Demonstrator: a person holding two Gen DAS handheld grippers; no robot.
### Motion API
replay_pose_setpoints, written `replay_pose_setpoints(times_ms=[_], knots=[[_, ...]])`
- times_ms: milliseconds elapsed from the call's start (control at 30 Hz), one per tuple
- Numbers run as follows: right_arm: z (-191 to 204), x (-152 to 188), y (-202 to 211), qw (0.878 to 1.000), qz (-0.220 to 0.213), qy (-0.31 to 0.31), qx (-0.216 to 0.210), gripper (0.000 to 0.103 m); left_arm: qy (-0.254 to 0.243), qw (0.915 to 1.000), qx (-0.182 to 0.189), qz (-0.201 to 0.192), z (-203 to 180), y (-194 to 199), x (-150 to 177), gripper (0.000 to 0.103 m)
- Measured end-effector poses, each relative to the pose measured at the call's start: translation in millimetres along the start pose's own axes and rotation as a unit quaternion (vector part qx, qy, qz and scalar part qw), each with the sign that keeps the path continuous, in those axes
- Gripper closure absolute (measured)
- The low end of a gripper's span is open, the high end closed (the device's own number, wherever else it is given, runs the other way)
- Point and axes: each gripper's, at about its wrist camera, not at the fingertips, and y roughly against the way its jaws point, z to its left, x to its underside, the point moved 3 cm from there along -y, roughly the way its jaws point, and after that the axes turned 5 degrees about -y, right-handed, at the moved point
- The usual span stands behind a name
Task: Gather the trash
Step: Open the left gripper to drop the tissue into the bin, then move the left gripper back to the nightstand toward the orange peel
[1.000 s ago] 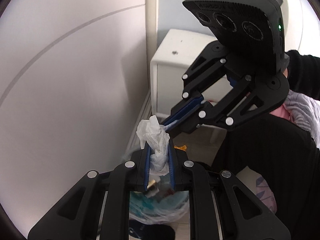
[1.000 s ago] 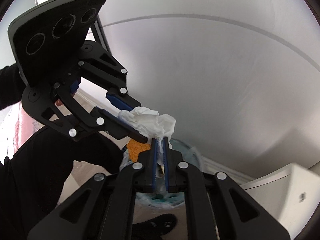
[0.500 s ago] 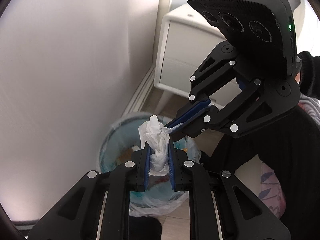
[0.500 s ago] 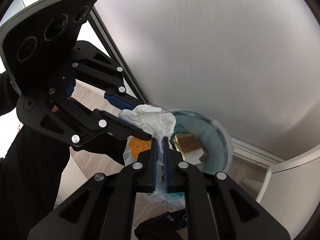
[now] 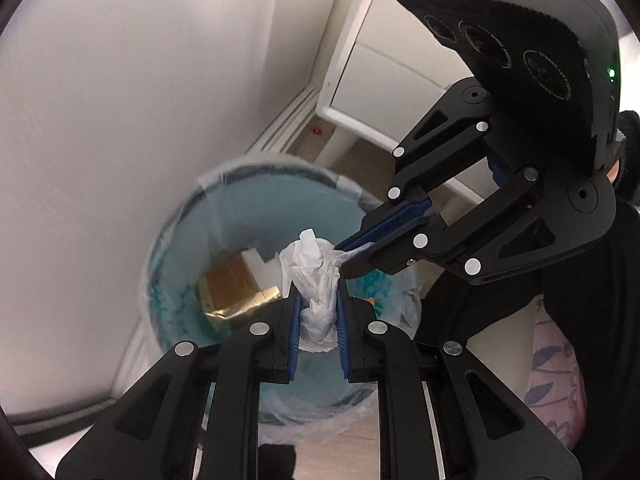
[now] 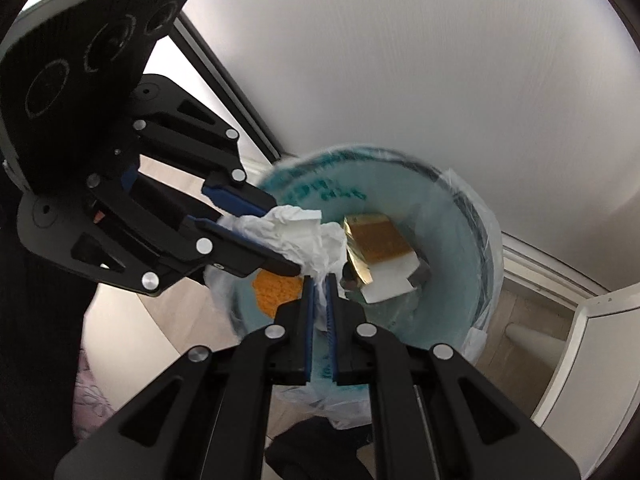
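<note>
Clamping one crumpled tissue (image 5: 316, 280) from both sides, the left gripper (image 5: 318, 312) and right gripper (image 6: 319, 292) hold it above the lined bin (image 5: 256, 184), where uneven release could leave it snagged on a pad or dropped outside the rim.

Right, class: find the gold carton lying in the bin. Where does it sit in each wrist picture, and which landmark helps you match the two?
Left wrist view: the gold carton lies low and left of centre, inside the bin, left of the crumpled tissue.
Right wrist view: the gold carton lies just right of centre, right of the tissue.
Shared landmark: the white tissue, gripped by both tongs.
</note>
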Motion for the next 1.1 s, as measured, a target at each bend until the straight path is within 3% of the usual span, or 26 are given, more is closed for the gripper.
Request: replay_pose_setpoints(times_ms=[267,433,533,567,600,667,800,1100], knots=[[-9,4,-24,1.0,0.018,0.0,-0.001,0.095,0.008,0.9997,0.001,0.021,3,-28,9,0.089],[-13,6,-24,1.0,0.014,-0.006,0.022,0.095,0.006,0.9996,-0.007,0.027,3,-34,12,0.081],[-17,8,-25,0.999,0.012,-0.012,0.031,0.093,0.007,0.9995,-0.017,0.026,5,-34,15,0.058],[-19,8,-27,0.999,0.01,-0.013,0.037,0.076,0.008,0.9994,-0.019,0.027,7,-33,16,0.046],[-20,9,-25,0.999,0.005,-0.018,0.044,0.039,0.009,0.9993,-0.023,0.026,8,-32,16,0.034],[-24,9,-20,0.997,-0.006,-0.029,0.069,0.011,0.009,0.9992,-0.033,0.022,9,-30,16,0.02],[-32,9,-5,0.996,-0.034,-0.048,0.069,0.007,0.01,0.9986,-0.053,0.004,13,-22,14,0.006],[-30,7,19,0.994,-0.05,-0.048,0.082,0.007,0.007,0.9981,-0.061,-0.006,15,-12,11,0.006]])
